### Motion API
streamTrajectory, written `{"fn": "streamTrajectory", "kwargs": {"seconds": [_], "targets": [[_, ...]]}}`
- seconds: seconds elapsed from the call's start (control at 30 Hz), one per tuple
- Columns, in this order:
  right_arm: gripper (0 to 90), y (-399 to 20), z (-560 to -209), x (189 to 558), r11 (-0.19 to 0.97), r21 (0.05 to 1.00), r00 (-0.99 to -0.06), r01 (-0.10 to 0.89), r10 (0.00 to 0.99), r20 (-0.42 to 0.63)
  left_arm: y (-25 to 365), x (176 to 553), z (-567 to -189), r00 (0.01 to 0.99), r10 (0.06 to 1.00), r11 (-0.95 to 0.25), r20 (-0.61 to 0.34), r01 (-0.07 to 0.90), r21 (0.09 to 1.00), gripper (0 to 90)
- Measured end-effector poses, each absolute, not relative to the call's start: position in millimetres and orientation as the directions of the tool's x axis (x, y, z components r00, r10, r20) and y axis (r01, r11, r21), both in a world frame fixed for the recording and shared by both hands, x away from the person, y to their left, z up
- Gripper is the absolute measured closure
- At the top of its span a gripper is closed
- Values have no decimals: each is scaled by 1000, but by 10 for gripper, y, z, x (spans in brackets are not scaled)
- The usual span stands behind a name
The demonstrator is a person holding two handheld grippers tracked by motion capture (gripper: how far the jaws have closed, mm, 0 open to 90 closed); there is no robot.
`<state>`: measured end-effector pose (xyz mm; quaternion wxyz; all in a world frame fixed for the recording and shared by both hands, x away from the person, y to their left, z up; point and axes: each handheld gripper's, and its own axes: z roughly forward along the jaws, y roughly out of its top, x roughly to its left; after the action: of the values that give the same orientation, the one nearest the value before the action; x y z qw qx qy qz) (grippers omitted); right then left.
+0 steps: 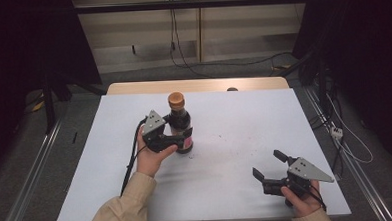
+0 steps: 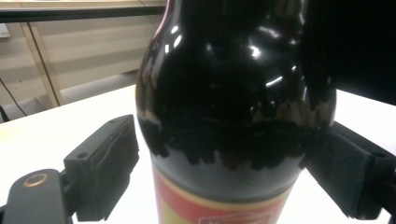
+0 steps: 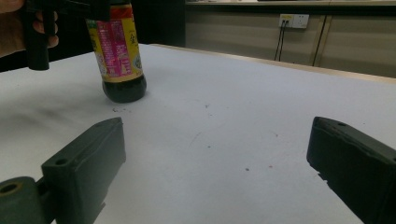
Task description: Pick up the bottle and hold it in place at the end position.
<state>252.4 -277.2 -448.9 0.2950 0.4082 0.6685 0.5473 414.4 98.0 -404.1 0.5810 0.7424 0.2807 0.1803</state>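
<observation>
We see the left tool (image 1: pixel 177 139) with its jaws around the dark bottle (image 1: pixel 179 122); the left jaw shows a small gap, so we cannot tell if it grips. The bottle stands straight up, cap on top, mid-tabletop (image 1: pixel 234 119). The right tool (image 1: pixel 269 166) sits near the right front edge, jaws wide apart, with bare room all around.

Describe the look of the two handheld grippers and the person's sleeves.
Both the left gripper and right gripper are black with blocky jaws, a grey three-cornered plate on top and a trailing black cable. The sleeves are beige.
</observation>
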Motion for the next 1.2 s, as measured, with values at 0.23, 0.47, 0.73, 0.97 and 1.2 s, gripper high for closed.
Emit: {"fn": "streamTrajectory", "kwargs": {"seconds": [0.23, 0.47, 0.73, 0.97, 1.2], "targets": [[36, -2780, -4491, 2526, 62, 972, -492, 226, 868, 59, 936, 4167, -4058, 779, 624, -167, -61, 209, 963, 165], [37, -2783, -4493, 2528, 63, 971, -492, 230, 868, 60, 926, 4165, -4040, 777, 627, -163, -47, 190, 968, 227], [36, -2792, -4491, 2527, 63, 972, -493, 227, 868, 59, 913, 4179, -4020, 777, 628, -169, -52, 201, 965, 264], [37, -2796, -4489, 2526, 64, 972, -493, 225, 868, 57, 914, 4179, -4004, 779, 625, -179, -50, 206, 962, 272], [36, -2809, -4491, 2527, 54, 973, -488, 226, 870, 65, 907, 4173, -4000, 776, 629, -175, -54, 209, 962, 275]]}}
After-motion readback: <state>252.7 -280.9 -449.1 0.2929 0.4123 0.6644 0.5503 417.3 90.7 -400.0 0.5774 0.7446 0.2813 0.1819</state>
